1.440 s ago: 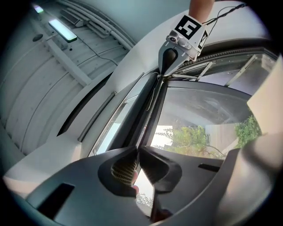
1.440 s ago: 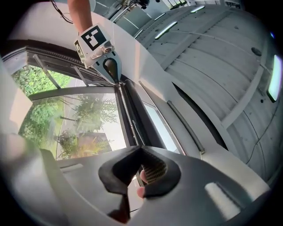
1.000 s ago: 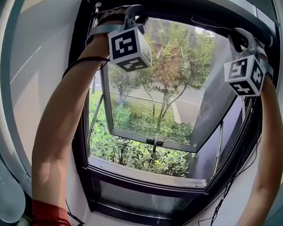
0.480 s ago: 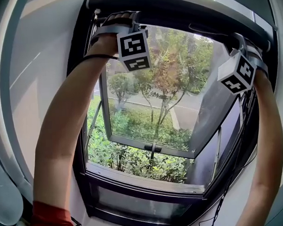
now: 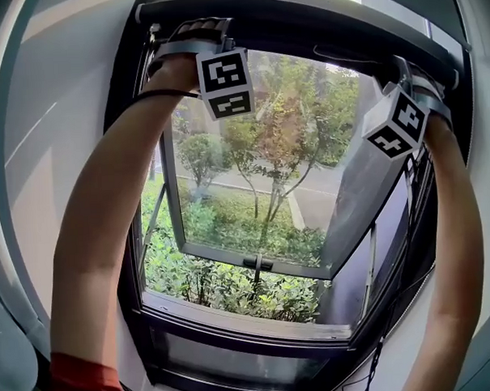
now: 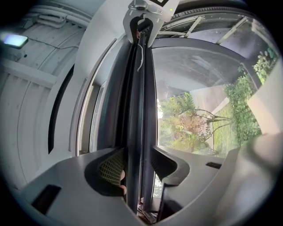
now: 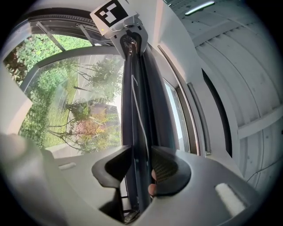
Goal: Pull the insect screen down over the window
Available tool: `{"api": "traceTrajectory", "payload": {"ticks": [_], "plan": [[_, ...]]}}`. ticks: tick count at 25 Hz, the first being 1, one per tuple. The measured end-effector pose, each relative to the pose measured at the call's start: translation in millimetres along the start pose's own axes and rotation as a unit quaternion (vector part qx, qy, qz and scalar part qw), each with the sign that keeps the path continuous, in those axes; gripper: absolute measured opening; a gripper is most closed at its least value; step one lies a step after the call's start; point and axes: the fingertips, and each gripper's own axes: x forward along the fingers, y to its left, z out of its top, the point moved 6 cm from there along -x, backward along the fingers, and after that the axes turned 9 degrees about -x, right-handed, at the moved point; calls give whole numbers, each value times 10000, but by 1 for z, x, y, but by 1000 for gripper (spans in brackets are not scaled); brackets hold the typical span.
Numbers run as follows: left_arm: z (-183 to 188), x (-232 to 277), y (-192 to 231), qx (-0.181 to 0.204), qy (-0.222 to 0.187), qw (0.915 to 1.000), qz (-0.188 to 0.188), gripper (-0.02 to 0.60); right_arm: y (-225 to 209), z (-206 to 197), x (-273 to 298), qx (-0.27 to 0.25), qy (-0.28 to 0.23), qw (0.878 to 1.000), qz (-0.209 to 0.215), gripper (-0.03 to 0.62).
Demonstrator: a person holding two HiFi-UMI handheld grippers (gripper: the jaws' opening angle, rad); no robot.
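Left gripper and right gripper: fingers spread, just been opening, each pair straddling the dark screen bar along the top of the window frame, not visibly clamped. Step looks like taking hold; next, close on the bar at both ends and draw down evenly. Inside the frame a sash tilts outward toward greenery; white wall left of it.
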Motion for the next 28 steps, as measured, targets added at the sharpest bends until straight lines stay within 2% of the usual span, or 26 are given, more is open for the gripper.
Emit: {"api": "traceTrajectory", "payload": {"ticks": [11,22,28], "plan": [[-2,8,-6,389,247,9989,-4,189,9,-3,15,-138,182,9997,30,158],[-3,0,-11,274,192,9994,-78,190,15,-3,6,-253,103,9996,109,158],[-5,-14,-21,256,136,9992,-284,190,27,-2,-8,-271,-4,9993,243,158]]}}
